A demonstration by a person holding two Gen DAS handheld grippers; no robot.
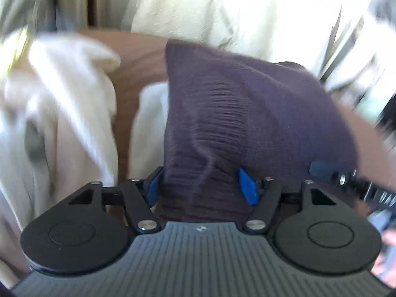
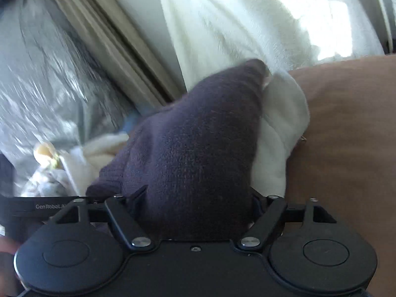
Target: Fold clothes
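Left wrist view: left gripper sits nearest, its blue pads set well apart with the knit bunched between them; cloth fills the gap, but whether the pads actually pinch it I cannot tell.

Right wrist view: right gripper has the same dark purple knit draped over its fingers, which are hidden; its grip cannot be judged either.

Knit: a ribbed sweater-like garment, lifted off the surface and slung between both grippers, rising to a peak in each view.

Under it: a white garment just below the knit, on the brown surface; in the right view the same white cloth touches the knit's far edge.

To the left: a cream garment, motion-blurred, apart from the knit.

Farther back: pale curtain and beige drapes; a silvery bag at far left, probably plastic, though blur makes that unsure.

Step in hand: likely carrying or shaking out the knit before laying it flat.

Doing it well: keep both holds at matching edge points, pull the hands apart until the cloth hangs without twist, lower it onto bare brown surface clear of the white garment, and let the far edge land first so ribs lie smooth.

Risk: loose knit may slip from wide jaws or drag the white cloth.
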